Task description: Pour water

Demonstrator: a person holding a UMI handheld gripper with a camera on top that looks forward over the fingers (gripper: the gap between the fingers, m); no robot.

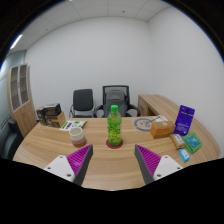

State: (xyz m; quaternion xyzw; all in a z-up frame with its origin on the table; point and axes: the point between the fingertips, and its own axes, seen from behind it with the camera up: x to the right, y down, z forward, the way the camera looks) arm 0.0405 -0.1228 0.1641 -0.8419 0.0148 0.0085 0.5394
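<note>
Gripper view shows a meeting room, its wooden tabletop [110,152] filling the lower half of the frame. Two black office chairs [100,101] stand behind it at centre. One green bottle [114,127] stands upright at frame centre, beyond the tongs [112,160], whose two fingers are spread and hold nothing. One cup [76,134] sits left of the bottle; one purple box [185,120] stands at right. This looks like the approach step: next, advance and close on the bottle.
</note>
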